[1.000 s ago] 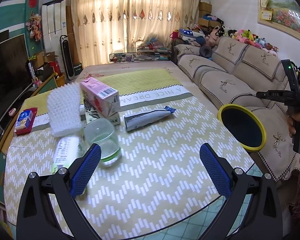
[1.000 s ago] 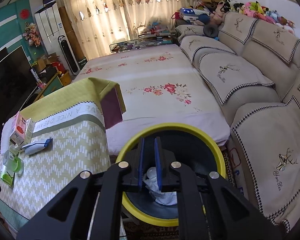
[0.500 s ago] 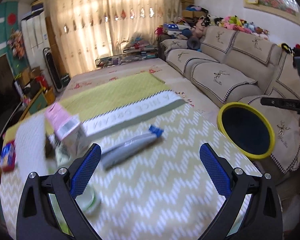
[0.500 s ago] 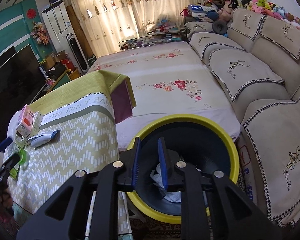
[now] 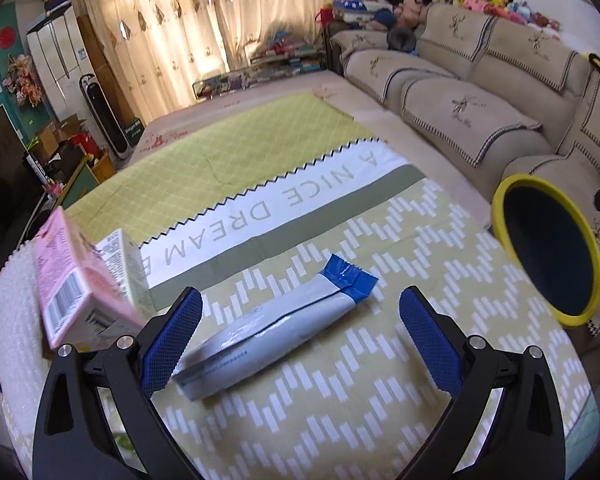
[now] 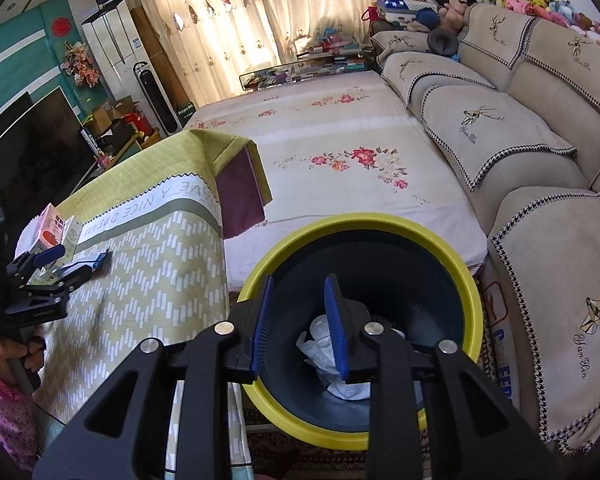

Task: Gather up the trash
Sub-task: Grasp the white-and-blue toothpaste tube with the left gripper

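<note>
While my right gripper (image 6: 298,322) hangs over the yellow-rimmed bin (image 6: 474,300), jaws just parting and empty, my left gripper (image 5: 300,340) straddles the tube (image 5: 268,340), jaws wide, bin at three o'clock.

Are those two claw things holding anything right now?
No. The left gripper is wide open around a grey tube, not touching it. The right gripper, jaws just opening, hangs empty above the yellow-rimmed bin.
</note>
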`<state>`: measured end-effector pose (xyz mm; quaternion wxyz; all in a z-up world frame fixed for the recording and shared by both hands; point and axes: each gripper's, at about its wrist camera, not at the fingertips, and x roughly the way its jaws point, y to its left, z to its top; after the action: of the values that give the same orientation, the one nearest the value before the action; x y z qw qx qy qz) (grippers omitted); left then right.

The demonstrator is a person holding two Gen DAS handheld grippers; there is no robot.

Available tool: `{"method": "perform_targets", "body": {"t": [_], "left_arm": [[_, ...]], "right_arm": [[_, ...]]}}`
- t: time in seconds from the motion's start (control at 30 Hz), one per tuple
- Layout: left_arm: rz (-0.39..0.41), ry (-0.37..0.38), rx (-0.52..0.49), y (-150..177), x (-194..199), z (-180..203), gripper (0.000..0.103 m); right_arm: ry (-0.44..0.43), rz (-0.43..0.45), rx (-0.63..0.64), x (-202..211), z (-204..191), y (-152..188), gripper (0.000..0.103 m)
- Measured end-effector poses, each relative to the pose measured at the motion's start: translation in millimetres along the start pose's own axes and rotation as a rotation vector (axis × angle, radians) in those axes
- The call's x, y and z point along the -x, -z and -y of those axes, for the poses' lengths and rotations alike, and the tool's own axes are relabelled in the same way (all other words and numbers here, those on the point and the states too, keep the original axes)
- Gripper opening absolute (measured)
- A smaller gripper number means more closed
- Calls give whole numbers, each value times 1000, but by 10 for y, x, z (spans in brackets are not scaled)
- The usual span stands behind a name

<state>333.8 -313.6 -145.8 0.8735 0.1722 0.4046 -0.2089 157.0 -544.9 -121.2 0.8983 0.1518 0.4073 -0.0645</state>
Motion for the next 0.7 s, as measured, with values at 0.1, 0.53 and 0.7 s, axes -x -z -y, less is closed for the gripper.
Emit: {"method": "perform_targets", "body": {"t": [0.1,0.53,0.7], "left_arm": [[-32,-30,-12,-37,-128,-26,97],[-214,102,13,32,-288,26,96],[-240,194,7,118,-141,230,78]], "right_arm": [[-6,-8,1,-41,23,14,27],[-28,-28,-18,-103,146,68,31],[-37,-24,-20,-83,137,88,31]]}}
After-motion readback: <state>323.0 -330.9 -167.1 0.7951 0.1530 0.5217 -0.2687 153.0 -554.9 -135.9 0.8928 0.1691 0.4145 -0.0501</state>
